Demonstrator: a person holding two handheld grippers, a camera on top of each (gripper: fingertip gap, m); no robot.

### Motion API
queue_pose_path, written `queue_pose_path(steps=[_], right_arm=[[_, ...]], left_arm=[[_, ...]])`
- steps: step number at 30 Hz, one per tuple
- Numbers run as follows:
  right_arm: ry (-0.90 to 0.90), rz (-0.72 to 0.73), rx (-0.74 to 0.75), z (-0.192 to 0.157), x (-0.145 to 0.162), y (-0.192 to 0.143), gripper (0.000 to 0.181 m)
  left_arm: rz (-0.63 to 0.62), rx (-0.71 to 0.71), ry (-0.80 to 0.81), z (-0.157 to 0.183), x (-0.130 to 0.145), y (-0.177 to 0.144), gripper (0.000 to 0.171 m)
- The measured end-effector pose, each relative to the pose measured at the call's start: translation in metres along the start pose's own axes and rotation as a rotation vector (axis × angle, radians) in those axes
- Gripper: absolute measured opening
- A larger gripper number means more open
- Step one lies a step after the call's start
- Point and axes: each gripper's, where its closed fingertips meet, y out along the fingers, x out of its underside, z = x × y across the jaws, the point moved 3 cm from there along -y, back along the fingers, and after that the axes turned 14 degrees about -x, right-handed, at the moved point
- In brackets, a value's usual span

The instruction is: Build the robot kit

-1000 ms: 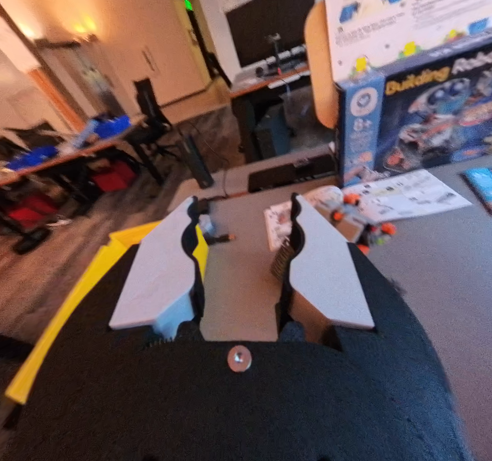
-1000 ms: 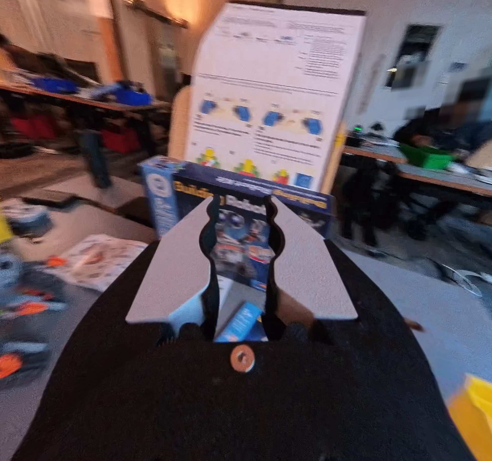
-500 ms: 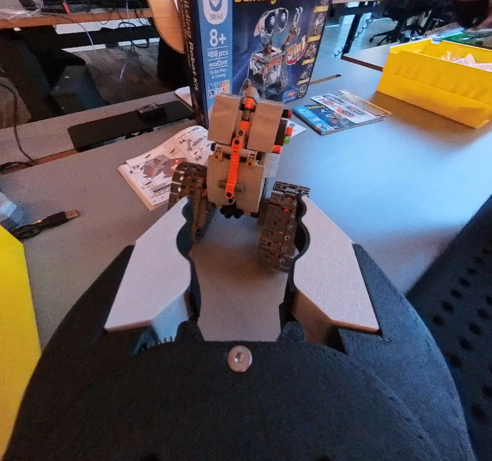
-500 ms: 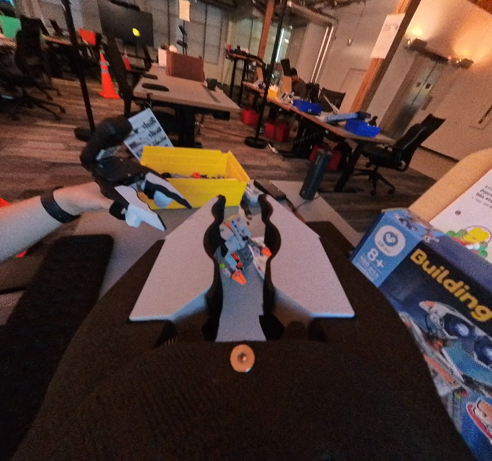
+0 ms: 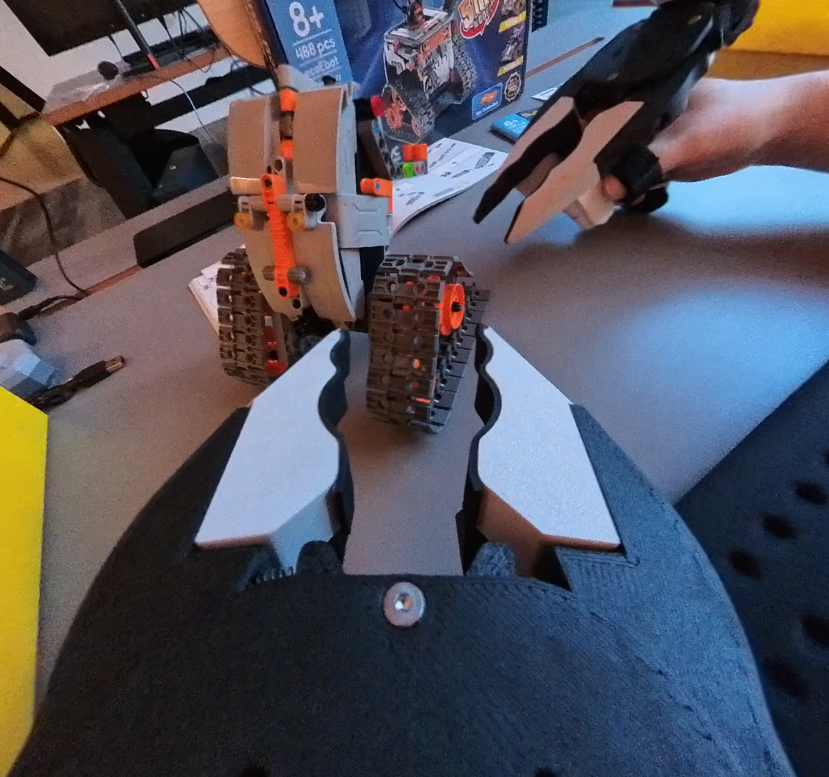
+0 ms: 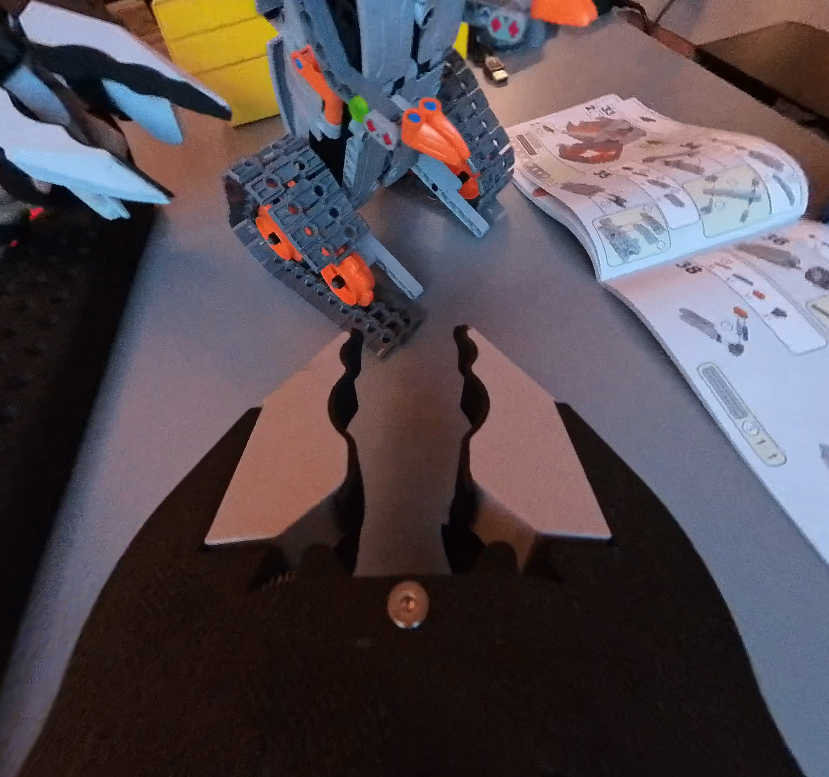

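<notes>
A grey and orange brick-built robot (image 5: 309, 217) with dark tracks stands upright on the grey table (image 5: 628, 351). My left gripper (image 5: 410, 342) is open, its fingers on either side of the robot's right track (image 5: 412, 351) without closing on it. The right gripper (image 5: 516, 217) shows at the right of that view, held by a hand, open and above the table. In the right wrist view my right gripper (image 6: 406, 336) is open and empty, just short of the robot's near track (image 6: 314, 235). The left gripper (image 6: 103, 113) shows at the left there.
The robot kit's blue box (image 5: 403, 15) stands behind the robot. An open instruction booklet (image 6: 664, 181) and a sheet (image 6: 762, 329) lie on the table to the right. A yellow bin (image 6: 215, 33) stands beyond, another yellow edge (image 5: 18, 531) at my left. A small grey and orange module (image 6: 529, 15) and cables lie nearby.
Both grippers have swung toward the robot and closed in on it. The left gripper's fingers now flank its right track. The right gripper has come down beside the robot.
</notes>
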Motion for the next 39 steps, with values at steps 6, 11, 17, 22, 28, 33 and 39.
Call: queue_pose_path(steps=[6, 11, 17, 22, 28, 33, 39], right_arm=[[-0.101, -0.155, -0.17, -0.004, -0.001, 0.013, 0.041], [-0.387, -0.28, -0.183, -0.003, -0.009, 0.026, 0.035], [-0.36, -0.308, -0.223, 0.004, 0.009, 0.034, 0.027], [-0.331, -0.319, -0.237, 0.01, 0.012, 0.03, 0.014], [-0.308, -0.295, -0.279, 0.01, 0.01, 0.034, 0.02], [-0.288, -0.332, -0.312, 0.01, 0.013, 0.04, 0.022], [-0.255, -0.336, -0.329, 0.01, 0.014, 0.041, 0.015]], left_arm=[[-0.148, 0.062, 0.054, 0.031, -0.025, 0.002, 0.035], [-0.18, -0.055, 0.173, 0.048, -0.031, 0.008, 0.041], [-0.186, -0.119, 0.112, 0.049, -0.023, 0.012, 0.034], [-0.208, -0.114, 0.107, 0.052, -0.021, 0.015, 0.033], [-0.213, -0.109, 0.127, 0.054, -0.021, 0.012, 0.031], [-0.233, -0.108, 0.145, 0.053, -0.016, 0.01, 0.032], [-0.221, -0.167, 0.062, 0.031, -0.017, 0.012, 0.04]])
